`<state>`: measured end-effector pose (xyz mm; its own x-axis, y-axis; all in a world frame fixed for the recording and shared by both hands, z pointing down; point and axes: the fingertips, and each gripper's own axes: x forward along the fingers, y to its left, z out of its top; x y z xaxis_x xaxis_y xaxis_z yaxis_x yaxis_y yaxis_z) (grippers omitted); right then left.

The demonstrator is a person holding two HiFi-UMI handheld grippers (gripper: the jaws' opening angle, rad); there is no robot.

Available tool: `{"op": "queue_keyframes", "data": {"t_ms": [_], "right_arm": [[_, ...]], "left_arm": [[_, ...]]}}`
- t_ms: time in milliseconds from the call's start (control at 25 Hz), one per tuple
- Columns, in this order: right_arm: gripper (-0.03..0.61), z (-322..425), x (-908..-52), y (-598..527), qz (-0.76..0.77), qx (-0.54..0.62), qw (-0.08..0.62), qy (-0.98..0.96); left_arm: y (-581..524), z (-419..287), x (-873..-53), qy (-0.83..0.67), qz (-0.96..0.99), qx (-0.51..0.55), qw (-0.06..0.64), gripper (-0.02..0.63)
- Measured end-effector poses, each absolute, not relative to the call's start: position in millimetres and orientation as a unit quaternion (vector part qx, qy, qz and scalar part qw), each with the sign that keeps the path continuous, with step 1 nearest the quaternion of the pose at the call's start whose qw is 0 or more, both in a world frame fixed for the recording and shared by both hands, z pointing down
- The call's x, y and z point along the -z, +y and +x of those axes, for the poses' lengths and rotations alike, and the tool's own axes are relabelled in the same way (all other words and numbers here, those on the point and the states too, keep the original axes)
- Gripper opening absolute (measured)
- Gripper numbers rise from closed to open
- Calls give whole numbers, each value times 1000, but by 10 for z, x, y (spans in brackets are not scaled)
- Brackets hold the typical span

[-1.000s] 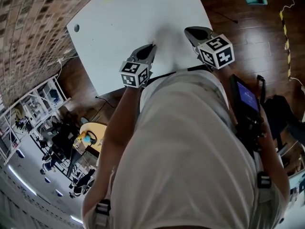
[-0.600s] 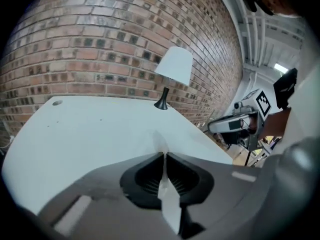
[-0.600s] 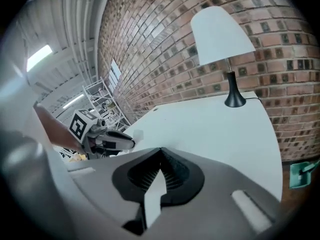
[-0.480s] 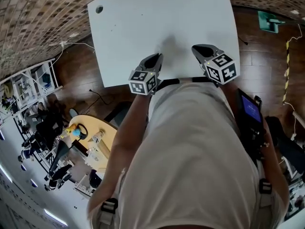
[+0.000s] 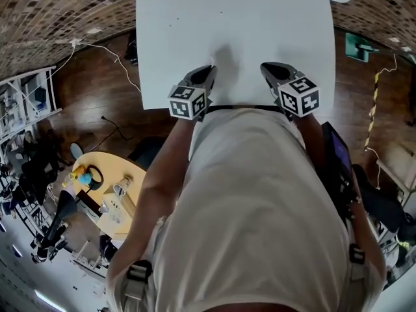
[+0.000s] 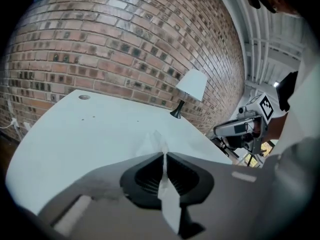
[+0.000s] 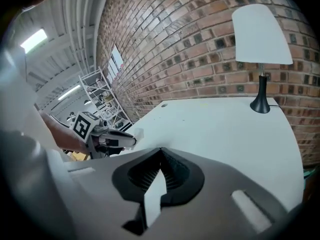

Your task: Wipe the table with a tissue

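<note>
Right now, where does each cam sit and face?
Head view: on the person's head, facing down at the table; torso, arms, left hand-held gripper, right hand-held gripper show.
Left gripper view: on the left hand-held gripper, facing along shut jaws pinching tissue toward the brick wall.
Right gripper view: on the right hand-held gripper, facing across the table; the left one shows.
Shared: both gripper views show the lamp.

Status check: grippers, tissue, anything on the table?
Left gripper shut on tissue, at near edge of table. Right gripper shut, empty. Lamp at far corner, out of the way.
</note>
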<state>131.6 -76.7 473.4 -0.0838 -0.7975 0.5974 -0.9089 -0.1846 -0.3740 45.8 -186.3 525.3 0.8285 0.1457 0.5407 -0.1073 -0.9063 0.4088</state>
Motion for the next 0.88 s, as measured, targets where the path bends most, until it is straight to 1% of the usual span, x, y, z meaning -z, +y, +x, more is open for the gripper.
{"op": "queue_keyframes", "data": {"t_ms": [200,440,640,880], "right_arm": [[8,1052,-4741,-1059,680,-377,92,-623],[8,876,-4715,-1296,706,-389,56,-589],[8,815,-4685,-1298,721,-398,49,-565],[8,774,-4774,-1243,726,-416,29,-547]], "left_arm": [[-2199,227,-5344,19,929,-280,241,21],[-2587,-61,-5382,16,929,-267,255,21],[-2663,-42,-5411,44,930,-274,242,21],[-2635,97,-5382,55,928,-274,244,21]]}}
